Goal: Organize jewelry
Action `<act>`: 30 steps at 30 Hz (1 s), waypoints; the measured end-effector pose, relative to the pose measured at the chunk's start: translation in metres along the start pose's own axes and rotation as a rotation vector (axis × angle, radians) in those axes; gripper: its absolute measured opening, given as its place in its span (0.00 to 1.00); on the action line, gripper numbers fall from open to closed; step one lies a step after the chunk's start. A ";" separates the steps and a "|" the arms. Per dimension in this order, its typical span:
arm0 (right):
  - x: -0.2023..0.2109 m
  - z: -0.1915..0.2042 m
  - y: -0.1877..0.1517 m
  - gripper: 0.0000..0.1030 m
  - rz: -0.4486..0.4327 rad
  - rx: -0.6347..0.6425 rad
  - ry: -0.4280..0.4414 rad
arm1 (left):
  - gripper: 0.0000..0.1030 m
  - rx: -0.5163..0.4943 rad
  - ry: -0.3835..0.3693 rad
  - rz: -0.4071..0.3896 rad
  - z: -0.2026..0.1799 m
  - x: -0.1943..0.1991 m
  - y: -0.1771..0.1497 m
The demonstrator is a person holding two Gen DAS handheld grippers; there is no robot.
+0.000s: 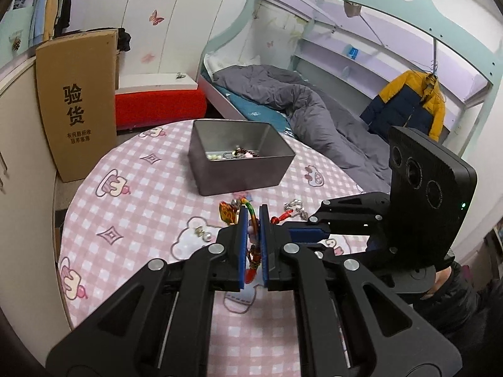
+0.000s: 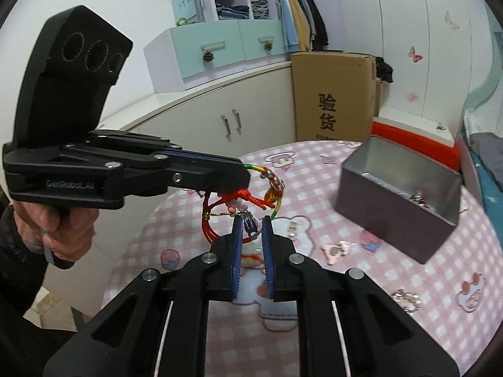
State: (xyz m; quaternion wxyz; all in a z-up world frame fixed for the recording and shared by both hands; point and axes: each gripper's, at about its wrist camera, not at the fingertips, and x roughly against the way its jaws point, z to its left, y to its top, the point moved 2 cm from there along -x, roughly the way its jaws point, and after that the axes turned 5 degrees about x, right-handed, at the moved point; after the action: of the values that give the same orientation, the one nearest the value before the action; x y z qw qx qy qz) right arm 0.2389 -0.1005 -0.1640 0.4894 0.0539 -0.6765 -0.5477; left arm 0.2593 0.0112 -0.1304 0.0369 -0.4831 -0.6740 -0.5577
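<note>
Both tools pinching cord bracelets (image 2: 245, 201) (left tool (image 2: 243, 172) w/ "GenRoboAI"), carton (image 2: 333, 97) "验货".

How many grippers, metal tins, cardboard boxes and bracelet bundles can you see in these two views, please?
Grippers: 2 (left gripper, right gripper)
Metal tin: 1
Cardboard box: 1
Bracelet bundle: 1, clamped by both grippers
Total: 5

One metal tin (image 1: 242, 166), one cardboard box (image 1: 78, 106), two grippers.
</note>
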 end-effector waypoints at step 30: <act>0.042 -0.051 -0.019 0.10 -0.022 -0.100 -0.131 | 0.55 -0.061 0.135 0.219 -0.004 -0.101 -0.044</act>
State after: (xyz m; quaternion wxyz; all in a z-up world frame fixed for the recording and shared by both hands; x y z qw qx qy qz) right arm 0.2451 -0.1689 -0.1577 0.4402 0.0010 -0.6783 -0.5883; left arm 0.2800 -0.0495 -0.2198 0.1281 -0.5159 -0.5959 -0.6020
